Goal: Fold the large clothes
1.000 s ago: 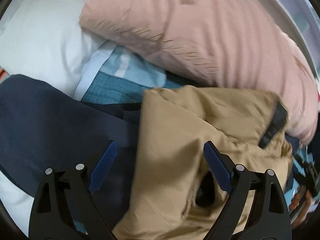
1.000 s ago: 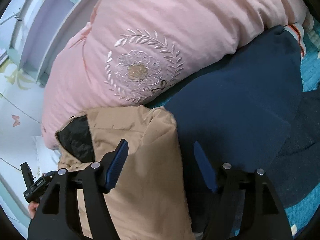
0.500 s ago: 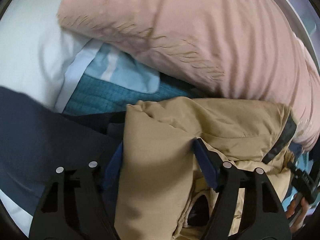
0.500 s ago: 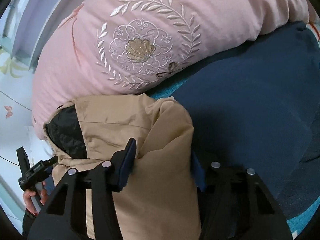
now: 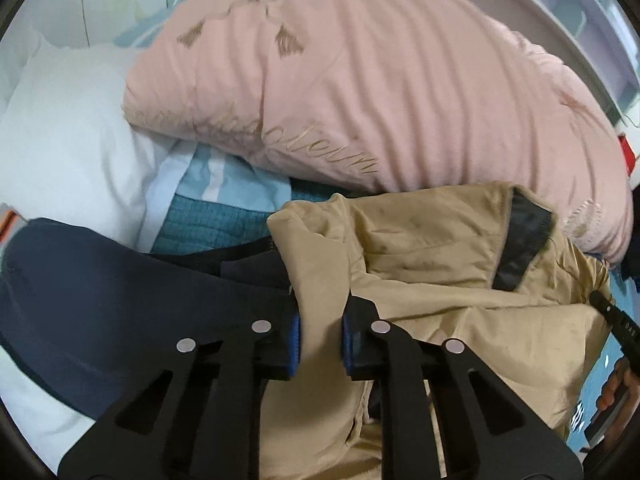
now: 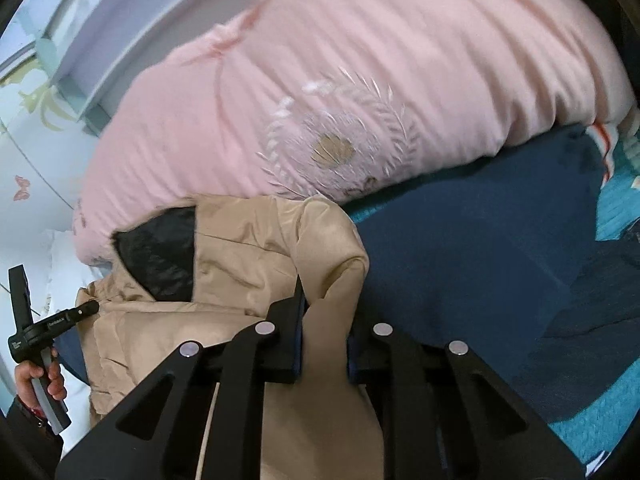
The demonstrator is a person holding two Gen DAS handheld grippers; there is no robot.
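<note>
Left tongs [image 5: 320,336]: clamped on tan jacket [image 5: 440,280] | right tongs [image 6: 324,336]: just closed on same | jacket: on bed [image 6: 600,420], against pink pillow [image 6: 360,100] | step: grasp made | next: lift together, fold.

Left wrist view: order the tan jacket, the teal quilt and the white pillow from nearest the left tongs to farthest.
1. Tan jacket: pinched in the left tongs.
2. Teal quilt: just beyond, up and left.
3. White pillow: farthest, upper left.

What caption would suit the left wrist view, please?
Left gripper pinches a fold of the tan jacket below a pink duvet.
</note>
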